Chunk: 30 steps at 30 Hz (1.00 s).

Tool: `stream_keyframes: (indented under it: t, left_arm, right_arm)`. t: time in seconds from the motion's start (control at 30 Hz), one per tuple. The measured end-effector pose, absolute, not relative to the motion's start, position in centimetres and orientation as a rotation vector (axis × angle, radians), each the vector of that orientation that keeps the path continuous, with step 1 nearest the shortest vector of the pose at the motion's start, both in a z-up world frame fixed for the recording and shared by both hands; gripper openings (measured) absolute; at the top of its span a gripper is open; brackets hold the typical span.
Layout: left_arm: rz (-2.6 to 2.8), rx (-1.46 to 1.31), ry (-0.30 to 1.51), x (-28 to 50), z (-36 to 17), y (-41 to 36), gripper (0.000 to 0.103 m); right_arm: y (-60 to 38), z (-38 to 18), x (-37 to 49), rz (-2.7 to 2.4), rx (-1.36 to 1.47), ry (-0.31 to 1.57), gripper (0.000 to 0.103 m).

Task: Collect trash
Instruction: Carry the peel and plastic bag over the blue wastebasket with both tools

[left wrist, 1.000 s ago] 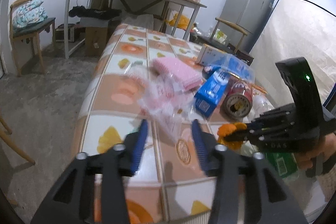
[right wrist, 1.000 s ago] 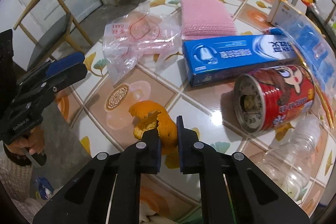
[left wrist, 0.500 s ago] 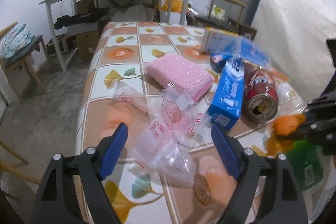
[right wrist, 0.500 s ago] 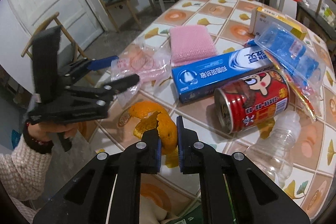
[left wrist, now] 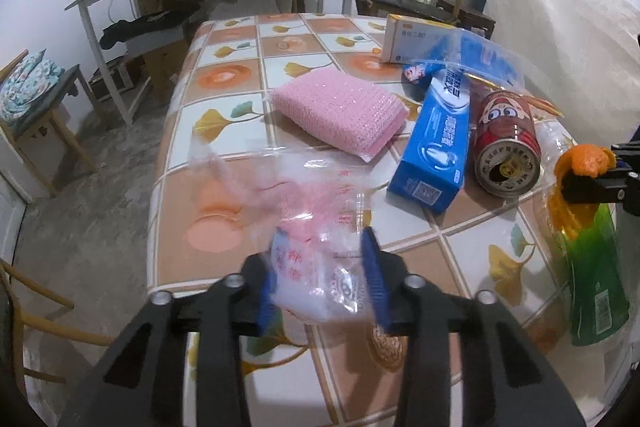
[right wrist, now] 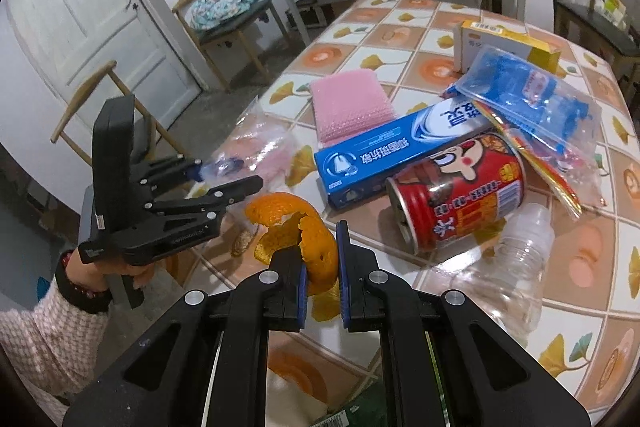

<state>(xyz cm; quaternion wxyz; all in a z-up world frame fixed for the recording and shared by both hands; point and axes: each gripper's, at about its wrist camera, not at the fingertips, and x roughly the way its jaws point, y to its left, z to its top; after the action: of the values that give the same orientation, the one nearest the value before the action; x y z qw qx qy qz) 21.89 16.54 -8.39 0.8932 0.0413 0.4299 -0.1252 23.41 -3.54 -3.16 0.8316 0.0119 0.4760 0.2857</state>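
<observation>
Trash bag [left wrist: 320, 259] beside pink sponge [left wrist: 340, 111]

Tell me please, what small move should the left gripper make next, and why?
Probably lift the plastic bag off the table. The left gripper has just been closing, and its blue pads now pinch the crumpled bag, while most of the bag lies on the tablecloth. The right gripper already holds the orange peel clear of the table, so both pieces could then go to the trash.
</observation>
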Motion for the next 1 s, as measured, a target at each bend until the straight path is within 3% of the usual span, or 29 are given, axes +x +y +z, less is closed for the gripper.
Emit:
stream_keyframes:
  t: [0.17, 0.5, 0.8, 1.0]
  left_arm:
    - [-0.235, 0.080, 0.878, 21.1, -6.9, 16.6, 0.028]
    - [-0.348, 0.127, 0.724, 17.4, 1.3, 11.1, 0.027]
    - [-0.792, 0.307, 0.644, 14.5, 5.8, -7.7, 0.027]
    - [-1.114, 0.399, 0.819, 14.1, 3.4, -25.3, 0.027]
  right_arm:
    - [-5.4, -1.7, 22.3, 0.611, 0.088, 0.960, 0.011]
    - [-13.5, 2.4, 17.9, 0.535, 0.240, 0.800, 0.011]
    - [-29.8, 2.3, 9.8, 0.200, 0.442, 0.681, 0.011]
    - [-42.4, -2.8, 2.7, -0.145, 0.600, 0.700, 0.011]
